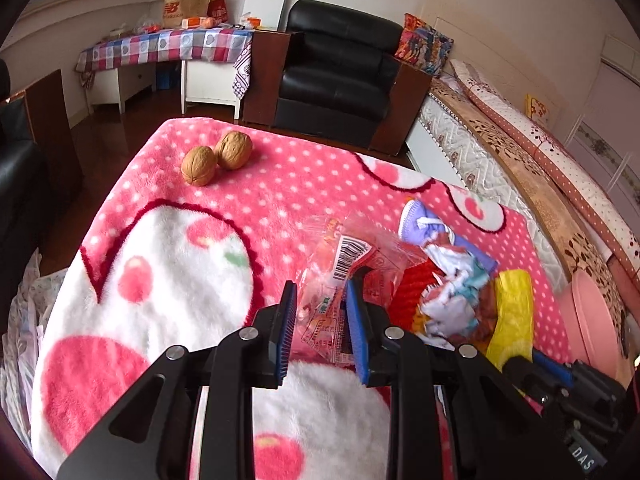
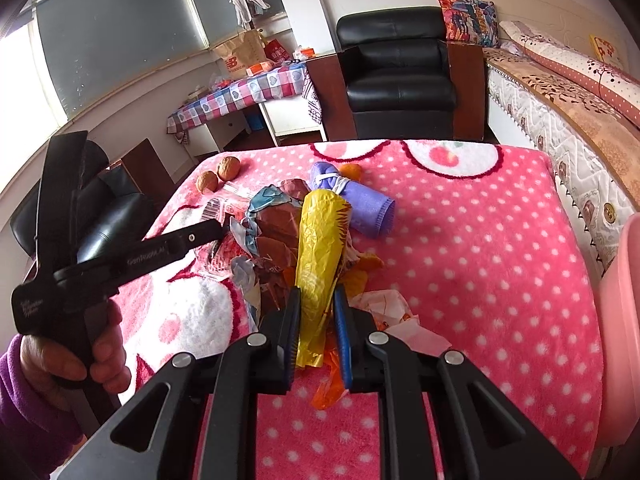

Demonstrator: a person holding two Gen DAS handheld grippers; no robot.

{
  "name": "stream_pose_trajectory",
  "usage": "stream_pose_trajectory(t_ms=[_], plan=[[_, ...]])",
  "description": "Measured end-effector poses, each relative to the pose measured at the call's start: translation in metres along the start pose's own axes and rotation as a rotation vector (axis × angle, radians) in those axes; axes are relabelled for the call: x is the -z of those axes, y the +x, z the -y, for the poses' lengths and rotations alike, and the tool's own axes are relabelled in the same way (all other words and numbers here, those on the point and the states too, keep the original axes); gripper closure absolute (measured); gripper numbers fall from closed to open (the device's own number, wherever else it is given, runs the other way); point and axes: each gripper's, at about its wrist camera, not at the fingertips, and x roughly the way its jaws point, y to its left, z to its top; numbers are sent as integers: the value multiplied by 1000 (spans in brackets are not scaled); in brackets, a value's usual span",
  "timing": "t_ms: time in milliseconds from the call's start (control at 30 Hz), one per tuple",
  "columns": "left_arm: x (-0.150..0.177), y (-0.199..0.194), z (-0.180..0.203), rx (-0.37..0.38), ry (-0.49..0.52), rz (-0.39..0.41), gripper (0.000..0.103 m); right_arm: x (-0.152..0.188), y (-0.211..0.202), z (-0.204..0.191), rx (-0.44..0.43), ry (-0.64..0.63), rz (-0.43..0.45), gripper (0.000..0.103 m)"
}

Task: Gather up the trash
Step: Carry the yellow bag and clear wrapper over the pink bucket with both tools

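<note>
A heap of trash lies on the pink dotted blanket (image 2: 480,260): crumpled brown and white paper (image 2: 276,236), an orange wrapper (image 2: 332,380) and white paper (image 2: 384,304). My right gripper (image 2: 318,292) is shut on the lower end of a long yellow wrapper (image 2: 320,232), which sticks up over the heap. At the heap's left side, my left gripper (image 1: 320,292) is closed on a clear and red plastic wrapper with a barcode (image 1: 344,256); the wrapper fills the gap between the pads. The yellow wrapper (image 1: 514,312) also shows at the right of the left wrist view.
Two walnuts (image 1: 216,158) rest near the blanket's far left edge. A rolled purple cloth (image 2: 360,200) tied with white string lies behind the heap. A pink bin (image 2: 624,280) stands off the right edge. A hand in a purple sleeve (image 2: 80,356) holds the left gripper.
</note>
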Motion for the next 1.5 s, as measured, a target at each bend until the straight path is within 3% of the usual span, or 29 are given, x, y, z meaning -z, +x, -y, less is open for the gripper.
stream_pose_trajectory(t_ms=[33,133,267,867,1500], plan=[[2,-2,2,-2,9,4,78,0,-1,-1,0,1,1,88],[7,-12,11,-25,44,22,92,1,-7,-3,-2,1,8,88],[11,-28,20,-46,75,55,97,3,-15,-4,-6,1,21,88],[17,-94,90,21,202,210,97,8,-75,24,16,72,144,89],[31,-93,191,140,339,225,97,27,-141,103,144,219,249,88]])
